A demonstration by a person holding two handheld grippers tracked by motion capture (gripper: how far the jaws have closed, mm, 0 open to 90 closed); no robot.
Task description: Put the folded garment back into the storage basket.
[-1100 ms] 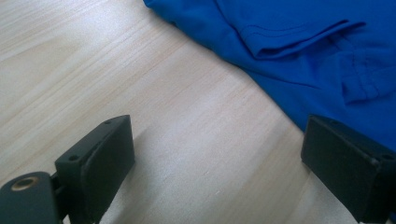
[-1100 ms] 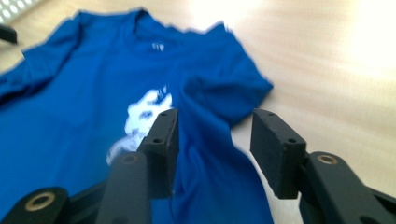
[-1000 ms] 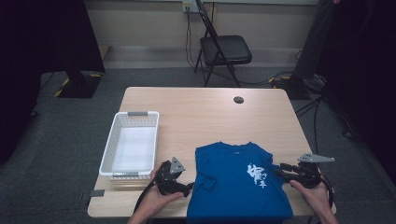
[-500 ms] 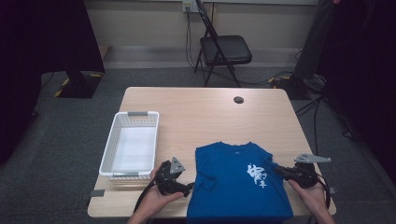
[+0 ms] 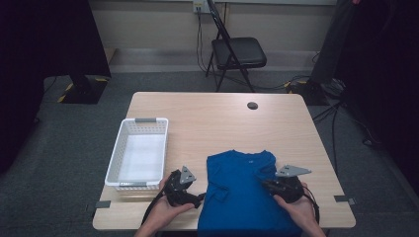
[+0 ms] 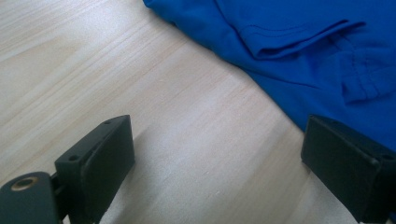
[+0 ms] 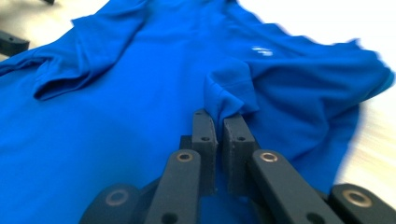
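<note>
Looking across my high view from the left, I see dark grey carpet and a black curtain filling the upper left of the frame, with a yellow-and-black striped base at its foot. Next comes the light wooden desk, its grain pale and bare across the middle. At the lower left of the desk sits a white basket, nothing in it. Just right of the basket, my left hand-held gripper rests near the front edge; its jaws stand wide apart over bare wood, one tip at the shirt's edge, nothing between them. At the lower centre lies the blue T-shirt, spread on the desk and hanging over the front edge, its left sleeve folded inward. My right hand-held gripper sits over the shirt's right side; its jaws have just been closing and now pinch a bunched fold of blue fabric. Farther back, a small black round disc lies near the far edge. Behind the desk stands a black folding chair against a pale wall, cables trailing on the floor at the right.
</note>
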